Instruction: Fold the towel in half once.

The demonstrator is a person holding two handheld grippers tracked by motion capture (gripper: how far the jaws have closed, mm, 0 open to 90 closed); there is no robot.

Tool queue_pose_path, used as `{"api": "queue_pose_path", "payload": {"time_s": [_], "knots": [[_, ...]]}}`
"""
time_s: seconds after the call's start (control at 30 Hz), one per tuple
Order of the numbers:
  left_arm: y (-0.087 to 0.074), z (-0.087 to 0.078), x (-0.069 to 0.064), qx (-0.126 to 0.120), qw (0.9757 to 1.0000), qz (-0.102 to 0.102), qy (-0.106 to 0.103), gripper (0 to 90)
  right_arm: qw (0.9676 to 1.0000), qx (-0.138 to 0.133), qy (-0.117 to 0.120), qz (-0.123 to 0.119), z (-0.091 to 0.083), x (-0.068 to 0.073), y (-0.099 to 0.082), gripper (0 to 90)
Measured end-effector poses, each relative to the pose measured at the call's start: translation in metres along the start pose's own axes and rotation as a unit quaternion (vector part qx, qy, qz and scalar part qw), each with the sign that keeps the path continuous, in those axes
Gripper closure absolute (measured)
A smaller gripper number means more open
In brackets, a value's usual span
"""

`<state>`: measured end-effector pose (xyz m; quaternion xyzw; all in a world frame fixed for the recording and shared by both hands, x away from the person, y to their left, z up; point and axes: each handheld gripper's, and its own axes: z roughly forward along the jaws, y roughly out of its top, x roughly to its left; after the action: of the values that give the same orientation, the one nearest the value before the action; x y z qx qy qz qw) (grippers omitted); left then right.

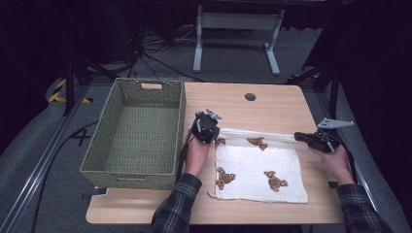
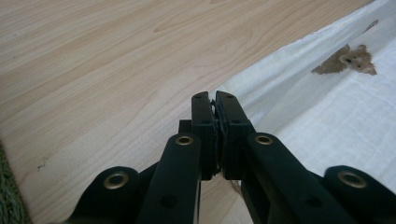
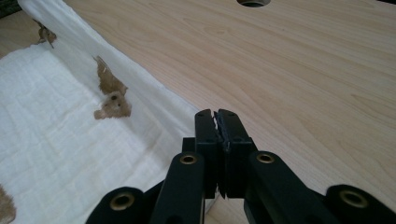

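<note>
White bear-print cloth (image 1: 260,167) lies on the counter (image 1: 272,104), right of the wicker basket (image 1: 136,131). Left gripper (image 1: 210,137) and right gripper (image 1: 300,137) have their jaws clamped on its far corners. Judged light, limp, non-fragile; corner holds suit folding.

Green woven basket (image 1: 133,131) at the table's left edge, long side running front to back, overhanging the left side slightly, a cut-out handle in its far wall. Light wooden table (image 1: 272,104) with rounded corners; round cable hole (image 1: 250,96) near the far edge, right of centre. Beyond the far edge, on grey floor, a white frame with two legs (image 1: 238,34). Black cables (image 1: 160,58) trailing across the floor past the far-left corner. Yellow-black striped marking (image 1: 60,92) left of the basket.
</note>
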<state>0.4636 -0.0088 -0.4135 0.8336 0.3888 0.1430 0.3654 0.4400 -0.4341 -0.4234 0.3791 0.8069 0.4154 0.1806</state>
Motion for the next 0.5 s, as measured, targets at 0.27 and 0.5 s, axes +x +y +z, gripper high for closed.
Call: {"api": "queue_pose_path", "payload": {"time_s": [0.27,0.5], "knots": [[-0.012,-0.008,-0.008,0.003,1.0000,0.005,-0.006,87.1,0.9999,0.008,0.006,-0.005,-0.007,0.010,-0.008,87.9],[-0.026,-0.013,-0.016,0.005,0.9997,0.017,-0.016,87.1,0.9998,0.017,0.011,-0.005,-0.013,0.021,-0.023,87.9]]}}
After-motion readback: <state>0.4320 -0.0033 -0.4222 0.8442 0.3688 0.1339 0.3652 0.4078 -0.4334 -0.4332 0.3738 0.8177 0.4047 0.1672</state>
